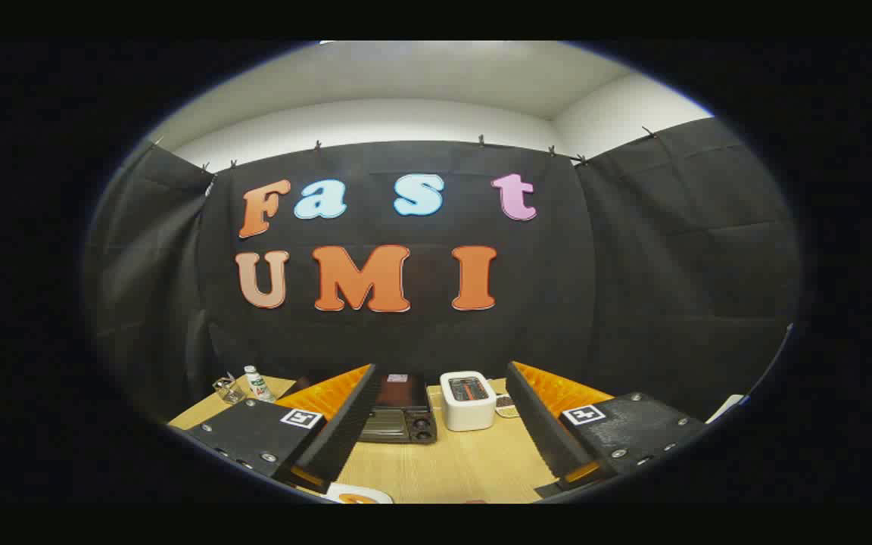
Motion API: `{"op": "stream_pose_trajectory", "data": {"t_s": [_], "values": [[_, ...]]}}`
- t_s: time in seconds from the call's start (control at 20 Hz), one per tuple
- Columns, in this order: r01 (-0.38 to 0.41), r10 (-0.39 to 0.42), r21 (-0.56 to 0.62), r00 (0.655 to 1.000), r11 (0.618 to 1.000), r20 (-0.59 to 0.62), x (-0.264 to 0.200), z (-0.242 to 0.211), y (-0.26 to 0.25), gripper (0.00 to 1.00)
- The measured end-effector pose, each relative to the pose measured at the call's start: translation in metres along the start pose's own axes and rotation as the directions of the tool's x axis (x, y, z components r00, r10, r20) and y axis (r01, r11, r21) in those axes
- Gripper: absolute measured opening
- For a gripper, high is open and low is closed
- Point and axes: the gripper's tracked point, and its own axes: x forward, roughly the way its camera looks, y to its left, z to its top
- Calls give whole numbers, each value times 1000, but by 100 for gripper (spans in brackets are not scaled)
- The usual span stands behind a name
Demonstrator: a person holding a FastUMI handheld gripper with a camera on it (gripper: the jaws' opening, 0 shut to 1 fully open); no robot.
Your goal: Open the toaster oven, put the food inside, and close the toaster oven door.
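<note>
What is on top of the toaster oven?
A small flat thing lies on the dark toaster oven, but I cannot tell what. The open gripper covers its left part.

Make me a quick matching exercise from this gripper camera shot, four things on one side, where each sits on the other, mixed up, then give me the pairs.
Things:
1. toaster oven
2. white toaster
3. small bottle
4. plate

Places:
A. on the table's far corner, outside the left finger
B. close in, at the left finger's base
C. between the open gripper's fingers, beside its left finger
D. between the fingers, nearer the right one

Pairs: 1-C, 2-D, 3-A, 4-B
</note>
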Motion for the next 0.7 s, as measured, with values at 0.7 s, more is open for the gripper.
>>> {"op": "stream_pose_trajectory", "data": {"t_s": [0.7], "values": [[0, 0, 41, 1000, 999, 6, 13, -4, 26, 99]]}}
